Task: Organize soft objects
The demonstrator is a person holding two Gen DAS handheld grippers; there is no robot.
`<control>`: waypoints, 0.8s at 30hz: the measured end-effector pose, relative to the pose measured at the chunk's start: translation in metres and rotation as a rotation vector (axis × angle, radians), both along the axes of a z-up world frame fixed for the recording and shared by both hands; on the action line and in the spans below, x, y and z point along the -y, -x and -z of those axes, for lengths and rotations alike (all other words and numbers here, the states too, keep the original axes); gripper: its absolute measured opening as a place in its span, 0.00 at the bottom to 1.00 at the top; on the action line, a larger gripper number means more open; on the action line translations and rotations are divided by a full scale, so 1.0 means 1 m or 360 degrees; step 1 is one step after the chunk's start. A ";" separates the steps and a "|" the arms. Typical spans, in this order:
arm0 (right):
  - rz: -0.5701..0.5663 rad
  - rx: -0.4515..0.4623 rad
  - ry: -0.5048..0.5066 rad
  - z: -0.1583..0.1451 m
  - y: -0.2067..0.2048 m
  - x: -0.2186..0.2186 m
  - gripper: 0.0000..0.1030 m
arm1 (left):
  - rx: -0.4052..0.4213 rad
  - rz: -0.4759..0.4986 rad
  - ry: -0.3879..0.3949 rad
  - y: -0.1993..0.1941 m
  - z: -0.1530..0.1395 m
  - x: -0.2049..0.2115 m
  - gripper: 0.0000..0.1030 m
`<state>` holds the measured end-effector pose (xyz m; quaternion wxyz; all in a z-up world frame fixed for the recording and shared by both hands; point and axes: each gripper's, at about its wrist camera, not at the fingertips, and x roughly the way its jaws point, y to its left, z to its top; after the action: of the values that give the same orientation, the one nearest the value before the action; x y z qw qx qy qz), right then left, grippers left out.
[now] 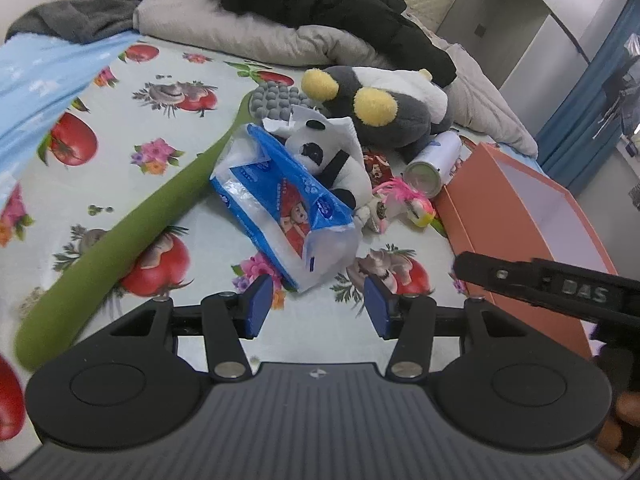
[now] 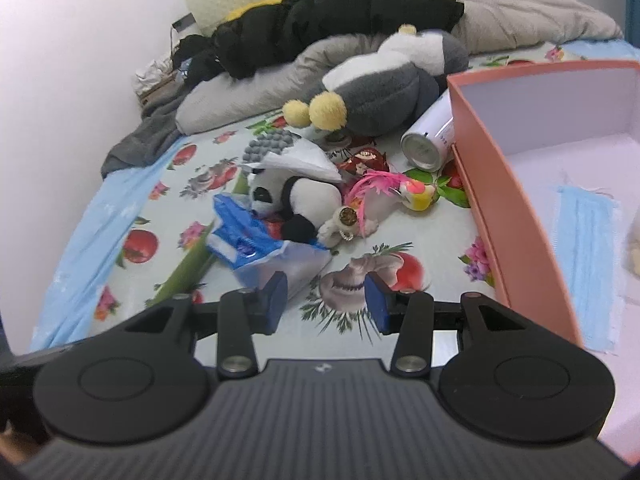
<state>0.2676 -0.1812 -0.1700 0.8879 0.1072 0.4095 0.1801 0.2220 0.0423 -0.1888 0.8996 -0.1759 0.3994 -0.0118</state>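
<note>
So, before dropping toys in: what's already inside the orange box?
The orange cardboard box holds a blue face mask lying flat; a pale object at the frame edge is cut off, unidentifiable.

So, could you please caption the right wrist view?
Open right gripper over the tissue pack, near panda plush and orange box.

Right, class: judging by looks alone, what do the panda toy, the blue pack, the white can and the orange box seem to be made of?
Panda toy: plush fabric, going by its fuzzy matte pile.
Blue pack: thin plastic film, glossy, crinkled and partly see-through.
White can: likely metal, with a shiny silvery end and a smooth coated body.
Orange box: probably cardboard, with stiff, flat, matte walls.
</note>
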 end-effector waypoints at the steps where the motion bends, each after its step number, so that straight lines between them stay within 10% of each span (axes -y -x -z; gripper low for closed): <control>1: 0.0014 -0.0018 -0.0008 0.005 -0.008 -0.001 0.42 | 0.0001 -0.0002 0.0016 -0.005 0.004 -0.002 0.54; 20: 0.0136 -0.0292 -0.0225 0.075 -0.104 -0.035 0.30 | -0.0006 0.0040 0.0067 -0.071 0.051 -0.006 0.20; 24: 0.0168 -0.0339 -0.0225 0.084 -0.111 -0.036 0.15 | -0.0010 0.0028 0.0068 -0.074 0.055 -0.006 0.12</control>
<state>0.3781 -0.1451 -0.2544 0.8379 0.2095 0.4814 0.1492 0.2965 0.0480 -0.2434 0.8943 -0.1916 0.4034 -0.0279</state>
